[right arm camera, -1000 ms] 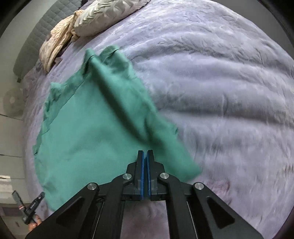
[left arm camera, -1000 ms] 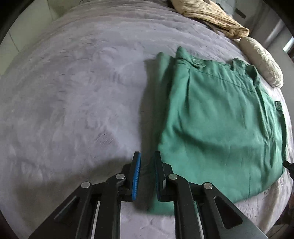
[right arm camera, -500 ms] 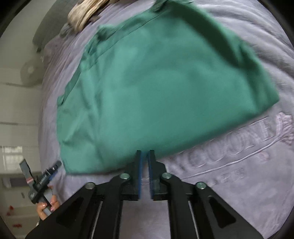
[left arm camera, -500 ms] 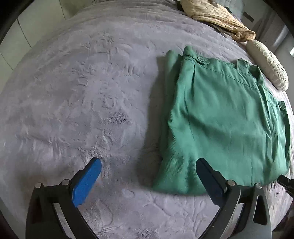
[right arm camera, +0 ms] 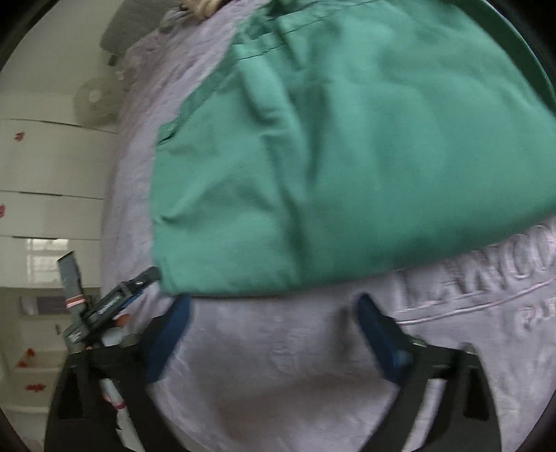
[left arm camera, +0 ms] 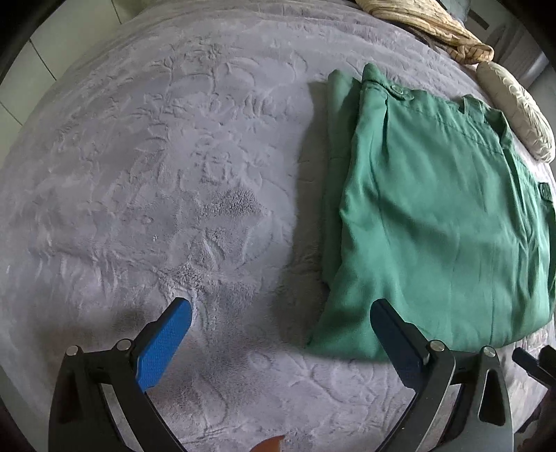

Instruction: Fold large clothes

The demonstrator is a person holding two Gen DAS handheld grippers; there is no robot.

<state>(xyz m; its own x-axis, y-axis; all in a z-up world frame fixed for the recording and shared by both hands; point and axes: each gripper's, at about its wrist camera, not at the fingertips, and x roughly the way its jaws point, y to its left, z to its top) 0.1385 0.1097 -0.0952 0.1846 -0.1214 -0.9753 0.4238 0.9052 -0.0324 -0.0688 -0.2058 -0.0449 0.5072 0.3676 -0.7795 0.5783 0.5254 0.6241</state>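
Green trousers [left arm camera: 434,215] lie folded flat on the grey plush bed cover [left arm camera: 156,174], waistband and button toward the far side. My left gripper [left arm camera: 279,306] stands open just off the garment's near left corner; its right finger [left arm camera: 392,333] overlaps the near hem and nothing is gripped. In the right wrist view the same trousers [right arm camera: 347,156] fill the upper part. My right gripper [right arm camera: 272,299] hovers just off their near edge over the cover [right arm camera: 278,365], jaws opening, nothing between them. The left gripper's body [right arm camera: 114,302] shows at the garment's left corner.
A beige knitted throw [left arm camera: 427,24] and a cream cushion [left arm camera: 517,114] lie at the bed's far right. Raised lettering [right arm camera: 486,274] marks the cover near the right gripper. A fan [right arm camera: 92,99] and white drawers [right arm camera: 45,167] stand beyond the bed's edge.
Both grippers went from shut to wide open. The right one let the green flap drop onto the trousers and swung back to their near edge. The left one drew slightly off the corner.
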